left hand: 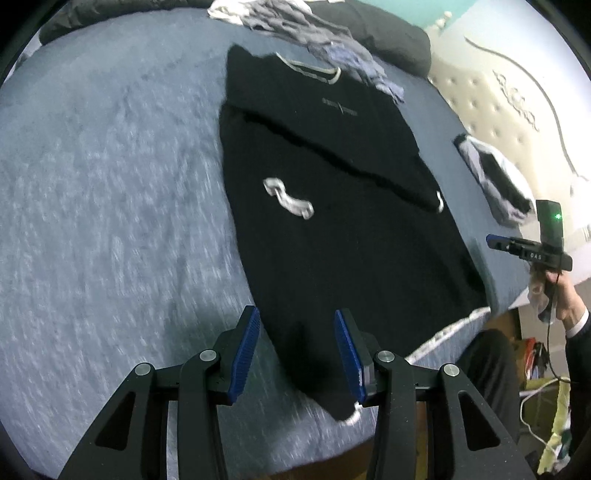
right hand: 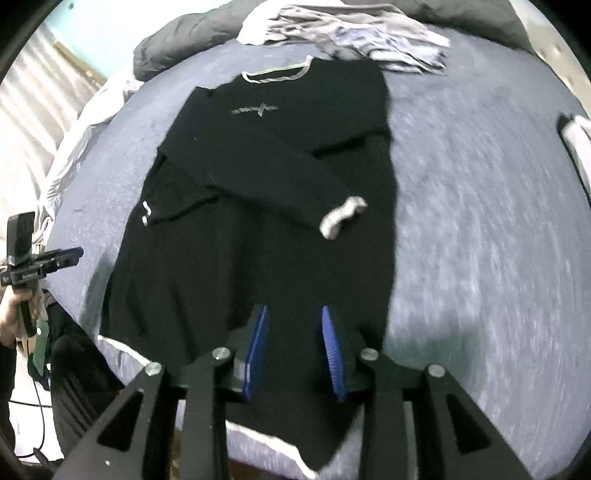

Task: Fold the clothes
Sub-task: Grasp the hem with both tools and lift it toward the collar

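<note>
Garment: black long-sleeved top [left hand: 332,206] lies flat, front up, on the blue-grey bedspread [left hand: 110,184], pale-trimmed collar [left hand: 306,70] at the far end, hem at the near edge of the bed
Sleeves: both are laid across the body; one pale cuff [right hand: 343,218] rests on the chest panel, the other cuff [right hand: 146,214] sits at the opposite side edge
Step in hand: sleeves appear to be tucked in; judged to be the point before the body is folded hem to collar
Left gripper [left hand: 297,354]: jaws apart, hovering over one hem corner, nothing between the pads
Right gripper [right hand: 295,350]: jaws apart, above the hem on the other side, holding nothing; cloth lies below the blue pads [right hand: 332,354], not pinched
Next move: each tool likely needs to drop to its own hem corner, close on the cloth, then carry the hem toward the collar in step
Caution: uneven lift could drag the loose cuffs out of place
Other laundry: a crumpled grey heap [right hand: 351,33] beyond the collar; a folded black-and-white item [left hand: 495,181] near the bed's side edge
Picture quality: motion blur; fine creases cannot be told
</note>
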`<state>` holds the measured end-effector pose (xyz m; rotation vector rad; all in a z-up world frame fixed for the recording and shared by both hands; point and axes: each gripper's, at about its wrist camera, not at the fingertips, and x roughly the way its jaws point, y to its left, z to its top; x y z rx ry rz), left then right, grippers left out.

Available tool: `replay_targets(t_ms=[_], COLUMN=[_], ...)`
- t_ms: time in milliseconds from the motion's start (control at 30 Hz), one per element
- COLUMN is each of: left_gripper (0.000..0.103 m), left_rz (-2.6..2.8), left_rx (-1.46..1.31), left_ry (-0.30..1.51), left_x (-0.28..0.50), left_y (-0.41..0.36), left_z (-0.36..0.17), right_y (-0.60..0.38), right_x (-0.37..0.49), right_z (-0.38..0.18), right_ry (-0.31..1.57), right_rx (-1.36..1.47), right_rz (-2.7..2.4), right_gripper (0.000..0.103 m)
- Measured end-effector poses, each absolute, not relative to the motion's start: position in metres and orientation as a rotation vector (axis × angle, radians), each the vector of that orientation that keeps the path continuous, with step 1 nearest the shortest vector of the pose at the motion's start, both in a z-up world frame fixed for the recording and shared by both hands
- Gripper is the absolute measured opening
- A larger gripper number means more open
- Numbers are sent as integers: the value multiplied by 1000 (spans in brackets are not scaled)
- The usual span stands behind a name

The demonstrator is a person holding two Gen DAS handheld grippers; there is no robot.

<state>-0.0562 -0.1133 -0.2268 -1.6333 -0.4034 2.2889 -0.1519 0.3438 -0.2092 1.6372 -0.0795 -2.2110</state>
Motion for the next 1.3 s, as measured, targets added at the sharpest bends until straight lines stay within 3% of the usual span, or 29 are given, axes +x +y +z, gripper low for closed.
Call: replay_targets(t_ms=[533, 567, 633, 1300], left_gripper=[46, 46, 46, 46], left_rz=[2124, 2118, 2103, 2057], left_rx=[-1760, -1763, -1775, -1816], left_ry=[-405, -404, -417, -482], left_x=[-16, -15, -14, -11], left_y=[-73, -72, -69, -63], left_z=[-266, -268, -274, -298], right_y=[361, 363, 365, 374], right_x=[-88, -87, -85, -83], right_z=[-249, -251, -254, -272], right_ry=[-65, -71, -84, -123], right_rx=[1795, 1801, 1809, 1862], right_rz=[-2140, -2140, -2136, -2084], right_gripper=[34, 35, 50, 51])
